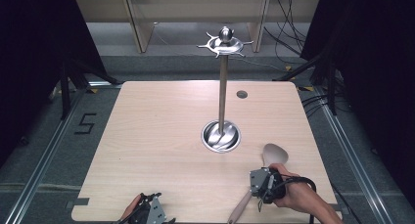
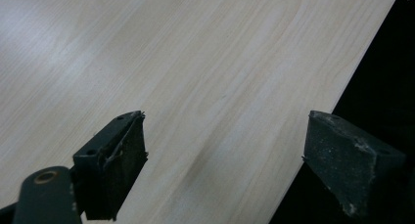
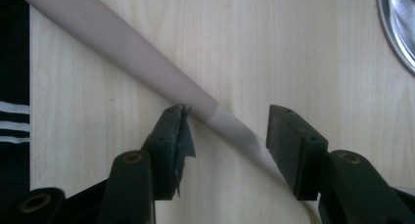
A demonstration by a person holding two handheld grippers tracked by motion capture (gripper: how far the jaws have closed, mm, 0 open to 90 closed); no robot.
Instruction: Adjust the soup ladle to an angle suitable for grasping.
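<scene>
A spoon-like utensil (image 1: 274, 153) with a pale pink handle (image 3: 137, 53) lies on the wooden table (image 1: 161, 136) near the front right. My right gripper (image 3: 227, 128) hovers over its neck, jaws open on either side of the handle, not closed on it. In the high view that right gripper (image 1: 262, 182) covers the utensil's middle. My left gripper (image 2: 225, 158) is open over bare wood at the table's front edge, seen in the high view as the left gripper (image 1: 147, 212).
A tall metal utensil stand (image 1: 223, 87) with a hooked top ring (image 1: 225, 42) rises from a round steel base (image 1: 221, 136) at mid-table; the base's rim (image 3: 396, 33) is close to my right gripper. A small round grommet (image 1: 242, 94) sits at the back.
</scene>
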